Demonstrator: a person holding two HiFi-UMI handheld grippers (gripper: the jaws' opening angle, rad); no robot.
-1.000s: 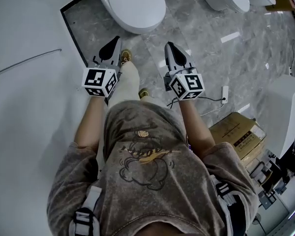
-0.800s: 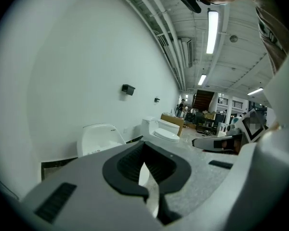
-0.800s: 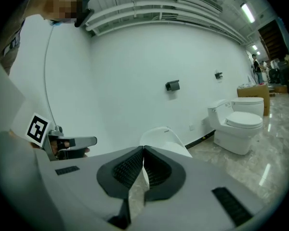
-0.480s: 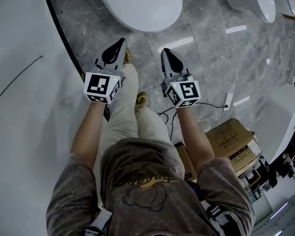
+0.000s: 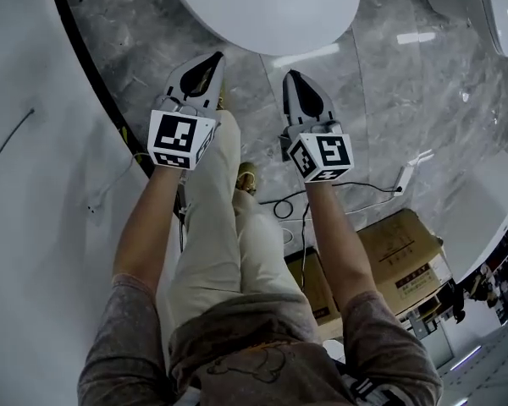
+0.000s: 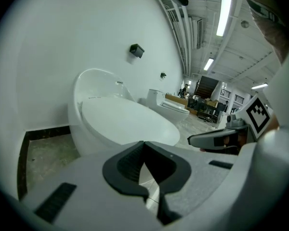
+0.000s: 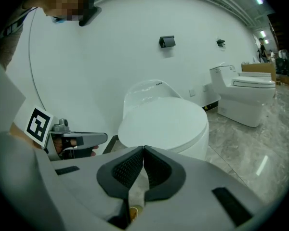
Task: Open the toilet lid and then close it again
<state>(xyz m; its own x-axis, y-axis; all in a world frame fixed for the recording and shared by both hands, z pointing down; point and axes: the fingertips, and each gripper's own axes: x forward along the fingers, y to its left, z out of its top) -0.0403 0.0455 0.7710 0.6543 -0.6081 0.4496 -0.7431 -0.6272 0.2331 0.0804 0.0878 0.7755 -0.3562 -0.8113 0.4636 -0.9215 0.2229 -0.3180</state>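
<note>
A white toilet with its lid [image 5: 271,7] down stands at the top of the head view. The lid shows flat and closed in the left gripper view [image 6: 127,121] and in the right gripper view [image 7: 161,121]. My left gripper [image 5: 215,57] is shut and empty, its tip just short of the lid's front edge. Beside it, my right gripper [image 5: 291,75] is also shut and empty, a little further back from the bowl. Neither touches the toilet. The left gripper view shows the left jaws [image 6: 143,142] closed, and the right gripper view shows the right jaws [image 7: 143,148] closed.
A white wall [image 5: 34,184] runs along the left behind a black floor strip. More toilets [image 7: 245,93] stand to the right on the grey marble floor. A cardboard box [image 5: 406,256] and a cable with a power strip [image 5: 411,176] lie behind my right arm. The person's legs and a shoe [image 5: 247,176] are between the grippers.
Both grippers have dropped lower and come closer to the toilet's front, and the person has crouched. The toilet fills more of the view. Both jaws stayed shut.
</note>
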